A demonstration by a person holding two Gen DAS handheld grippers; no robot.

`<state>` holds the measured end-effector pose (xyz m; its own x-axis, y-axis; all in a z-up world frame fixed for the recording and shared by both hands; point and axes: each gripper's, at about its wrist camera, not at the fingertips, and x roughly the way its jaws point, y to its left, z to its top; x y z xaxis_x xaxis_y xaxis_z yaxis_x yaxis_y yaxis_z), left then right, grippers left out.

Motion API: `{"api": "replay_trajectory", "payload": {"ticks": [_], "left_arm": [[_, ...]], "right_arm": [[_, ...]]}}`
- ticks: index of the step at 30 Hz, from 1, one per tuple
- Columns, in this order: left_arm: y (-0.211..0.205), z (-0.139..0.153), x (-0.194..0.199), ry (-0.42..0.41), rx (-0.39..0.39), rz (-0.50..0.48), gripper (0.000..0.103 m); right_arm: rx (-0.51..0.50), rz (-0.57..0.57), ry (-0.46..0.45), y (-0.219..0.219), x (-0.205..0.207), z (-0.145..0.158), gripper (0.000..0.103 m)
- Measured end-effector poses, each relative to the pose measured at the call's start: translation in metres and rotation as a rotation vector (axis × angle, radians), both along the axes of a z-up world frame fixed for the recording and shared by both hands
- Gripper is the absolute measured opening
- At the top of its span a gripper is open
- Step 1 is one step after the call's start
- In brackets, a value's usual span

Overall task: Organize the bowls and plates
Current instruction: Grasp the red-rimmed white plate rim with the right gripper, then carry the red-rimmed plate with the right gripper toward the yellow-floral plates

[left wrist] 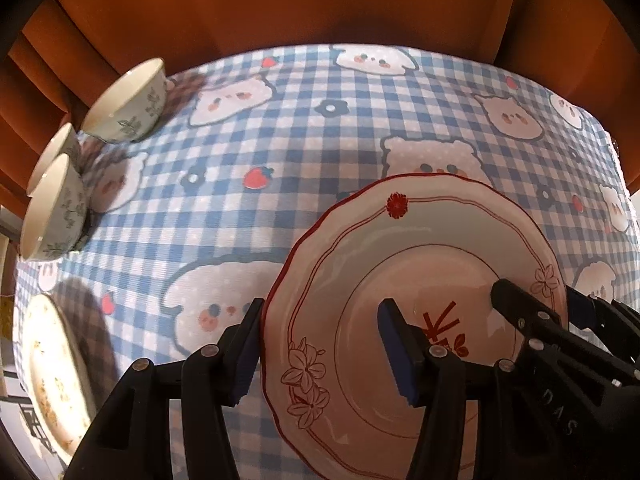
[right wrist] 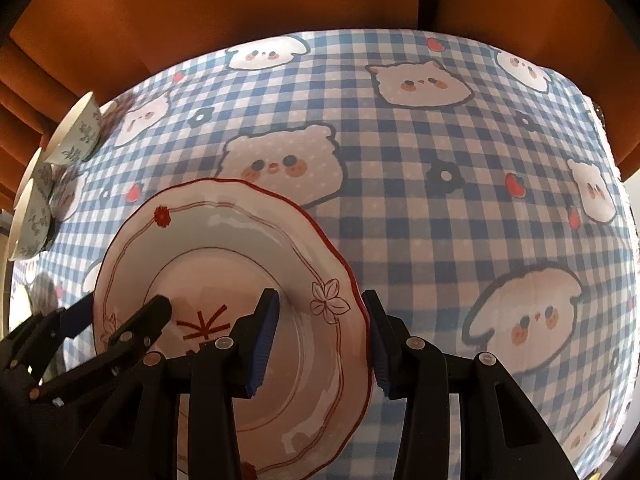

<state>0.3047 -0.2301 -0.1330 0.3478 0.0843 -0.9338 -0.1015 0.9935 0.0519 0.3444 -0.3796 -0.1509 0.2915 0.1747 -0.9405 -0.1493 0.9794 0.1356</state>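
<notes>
A white plate with a red scalloped rim and flower drawings (left wrist: pixel 420 240) lies on the blue checked tablecloth; it also shows in the right wrist view (right wrist: pixel 224 240). My left gripper (left wrist: pixel 320 320) is open, its jaws straddling the plate's left rim. My right gripper (right wrist: pixel 320 312) is open, its jaws straddling the plate's right rim. Each gripper shows in the other's view, the right one (left wrist: pixel 520 304) and the left one (right wrist: pixel 120 320). Three white bowls with green leaf prints (left wrist: pixel 128 100) stand at the far left.
A second plate with a brownish floral pattern (left wrist: pixel 52 376) lies at the near left edge of the table (left wrist: pixel 320 140). An orange-brown curtain (left wrist: pixel 280 0) hangs behind the table. The bowls also show in the right wrist view (right wrist: pixel 76 136).
</notes>
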Motion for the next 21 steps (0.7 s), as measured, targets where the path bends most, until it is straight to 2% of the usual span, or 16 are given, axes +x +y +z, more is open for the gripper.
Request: {"api": "replay_trajectory", "payload": {"ticks": [9, 21], "left_arm": [[0.022, 0.030, -0.028, -0.045, -0.010, -0.034, 0.057], [0.073, 0.046, -0.068, -0.064, -0.068, -0.120, 0.057]], "right_arm": [[0.003, -0.016, -0.046, 0.014, -0.030, 0.033, 0.046], [-0.047, -0.091, -0.086, 0.059, -0.079, 0.067, 0.046]]}}
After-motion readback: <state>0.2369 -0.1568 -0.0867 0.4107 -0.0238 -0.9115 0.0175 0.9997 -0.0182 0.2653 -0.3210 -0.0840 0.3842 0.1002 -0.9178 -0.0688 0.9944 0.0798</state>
